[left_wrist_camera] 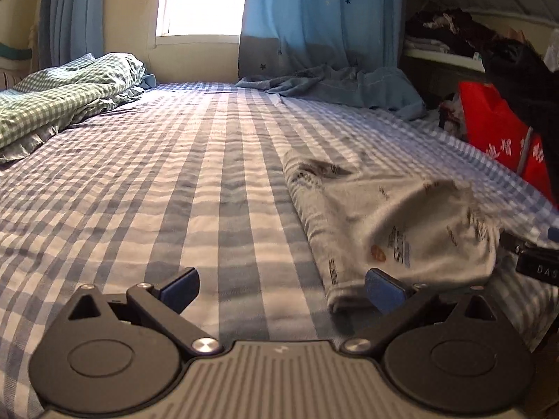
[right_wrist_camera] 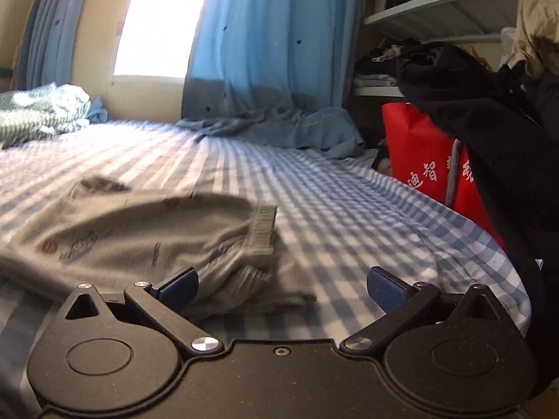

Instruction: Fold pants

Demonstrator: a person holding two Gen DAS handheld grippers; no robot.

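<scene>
The pants [left_wrist_camera: 387,230], light grey with small printed marks, are seen lying in a loose heap on the blue-and-white checked bed sheet [left_wrist_camera: 174,181], toward the right side of the bed in the left wrist view. The left gripper [left_wrist_camera: 281,288] is held low over the sheet with its fingers spread wide and nothing between them; its right blue pad [left_wrist_camera: 382,288] is placed just at the near edge of the pants. In the right wrist view the right gripper [right_wrist_camera: 281,288] is likewise spread wide and empty, with the pants [right_wrist_camera: 139,237] ahead and to its left, the ribbed waistband [right_wrist_camera: 262,234] turned up. A rumpled green checked blanket [left_wrist_camera: 66,94] is seen at the far left, blue curtains [left_wrist_camera: 321,24] at the window, and a red bag [right_wrist_camera: 429,153] beside the bed.
</scene>
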